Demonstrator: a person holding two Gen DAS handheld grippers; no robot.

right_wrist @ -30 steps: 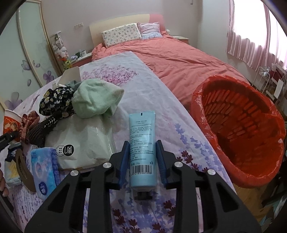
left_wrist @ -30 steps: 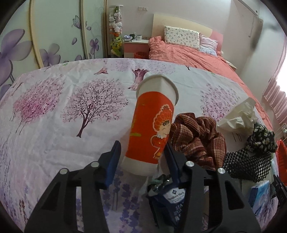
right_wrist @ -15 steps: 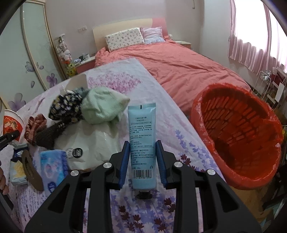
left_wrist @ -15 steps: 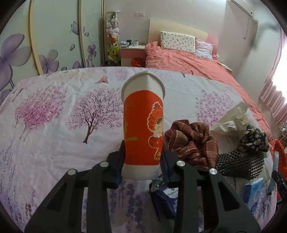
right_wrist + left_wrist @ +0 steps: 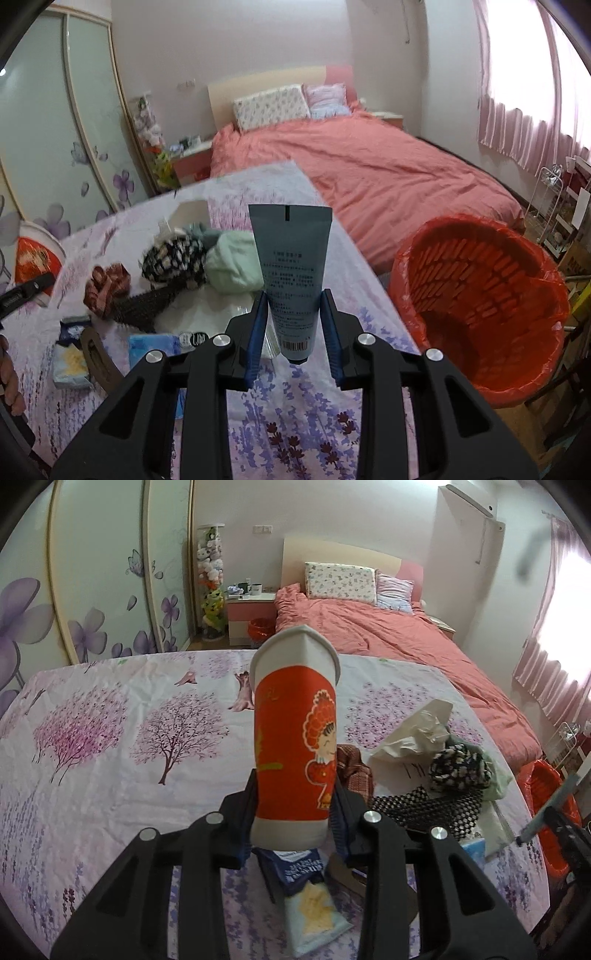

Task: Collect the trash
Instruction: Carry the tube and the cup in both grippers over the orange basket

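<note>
1. Bedsheet with purple tree print covers the work surface; pink bed lies behind it.
2. Red trash bin with a red liner stands off the sheet's right edge, beside the right gripper.
3. Clutter pile on the sheet: green cloth, floral black fabric, brown scrunchie, crumpled paper, blue snack packet.
4. Left gripper is clamped on the base of a red-and-white paper cup, upright and lifted above the sheet, rim creased.
5. Right gripper pinches a light-blue tube, cap end down, crimped end up, held over the sheet just left of the bin.
</note>
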